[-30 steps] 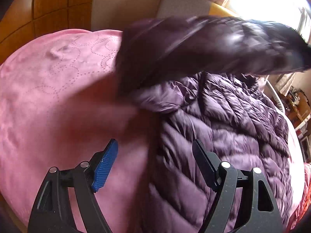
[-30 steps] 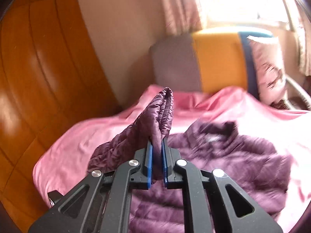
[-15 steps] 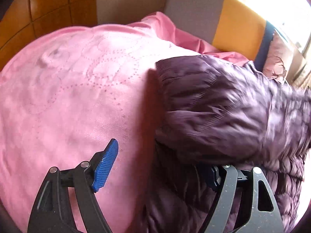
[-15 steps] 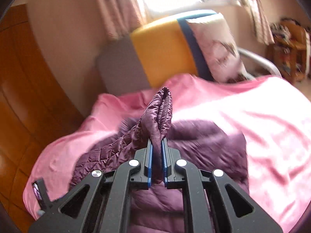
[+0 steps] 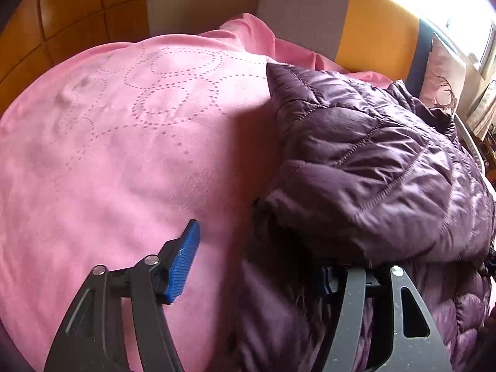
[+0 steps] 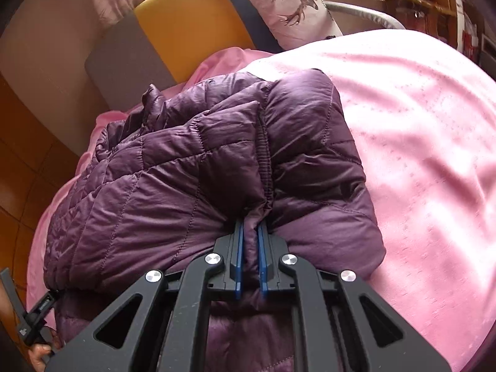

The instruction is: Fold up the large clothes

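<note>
A purple quilted puffer jacket [image 5: 387, 170] lies on a pink bedspread [image 5: 124, 161]. A sleeve [image 6: 186, 179] is folded across the jacket body [image 6: 310, 130]. My right gripper [image 6: 250, 232] is shut on the sleeve's elastic cuff [image 6: 263, 167] and holds it low over the jacket's right side. My left gripper [image 5: 257, 257] is open and empty at the jacket's left edge. Its left fingertip [image 5: 186, 254] is over the bedspread. Its right fingertip is hidden under the folded sleeve.
A grey, yellow and blue headboard cushion [image 6: 192, 24] and a pink deer-print pillow [image 6: 288, 6] stand at the head of the bed. Wooden wall panels [image 5: 77, 15] are on the left. Shelves with clutter [image 6: 434, 3] are at the far right.
My right gripper carried the sleeve from raised in the air across and down onto the jacket body. The sleeve now covers my left gripper's right finger.
</note>
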Demonstrator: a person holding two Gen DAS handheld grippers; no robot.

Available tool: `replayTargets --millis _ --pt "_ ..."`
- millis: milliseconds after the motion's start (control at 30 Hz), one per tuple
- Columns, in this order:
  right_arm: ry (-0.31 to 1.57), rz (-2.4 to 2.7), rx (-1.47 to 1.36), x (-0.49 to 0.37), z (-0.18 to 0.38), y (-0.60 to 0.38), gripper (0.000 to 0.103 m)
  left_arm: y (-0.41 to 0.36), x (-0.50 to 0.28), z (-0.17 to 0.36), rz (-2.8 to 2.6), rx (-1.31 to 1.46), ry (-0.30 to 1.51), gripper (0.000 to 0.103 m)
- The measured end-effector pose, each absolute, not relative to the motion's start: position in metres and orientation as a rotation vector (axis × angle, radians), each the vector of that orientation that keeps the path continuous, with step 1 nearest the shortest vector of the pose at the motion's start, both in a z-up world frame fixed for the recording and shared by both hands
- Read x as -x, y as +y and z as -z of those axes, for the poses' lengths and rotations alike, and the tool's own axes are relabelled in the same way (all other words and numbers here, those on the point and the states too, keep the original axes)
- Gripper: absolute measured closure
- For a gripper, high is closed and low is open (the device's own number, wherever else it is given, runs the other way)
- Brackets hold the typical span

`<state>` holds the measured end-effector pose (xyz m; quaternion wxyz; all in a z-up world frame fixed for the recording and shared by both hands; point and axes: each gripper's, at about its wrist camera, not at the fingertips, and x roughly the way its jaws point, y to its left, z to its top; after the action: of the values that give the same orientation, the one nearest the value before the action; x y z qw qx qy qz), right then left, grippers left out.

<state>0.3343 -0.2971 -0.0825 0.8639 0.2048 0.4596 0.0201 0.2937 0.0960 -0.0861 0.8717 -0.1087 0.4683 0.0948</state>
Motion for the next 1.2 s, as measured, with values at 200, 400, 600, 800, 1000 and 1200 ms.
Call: replayTargets --millis 200,400,600,800,1000,1200 --pt "0.879 -0.024 -0.363 -0.313 0.046 -0.298 0.043 0.111 -0.257 0.045 -0.205 0.208 0.816 0.019" --pt "0.792 -0.077 -0.279 -0.324 0.012 -0.267 0.03 0.088 -0.276 0.009 -0.079 0.17 0.695 0.012" --pt "0.829 -0.135 -0.155 -0.379 0.022 -0.203 0.014 0.042 -0.328 0.018 0.048 0.115 0.734 0.012" --pt "0.885 -0.088 -0.063 -0.403 0.066 -0.193 0.003 0.038 -0.361 0.069 0.06 0.114 0.89 0.012" --pt "0.896 -0.114 -0.067 -0.404 0.098 -0.2 0.002 0.045 -0.361 0.093 0.075 0.166 0.911 0.01" --pt "0.909 -0.118 -0.068 -0.407 0.104 -0.201 0.002 0.042 -0.357 0.09 0.064 0.153 0.908 0.011"
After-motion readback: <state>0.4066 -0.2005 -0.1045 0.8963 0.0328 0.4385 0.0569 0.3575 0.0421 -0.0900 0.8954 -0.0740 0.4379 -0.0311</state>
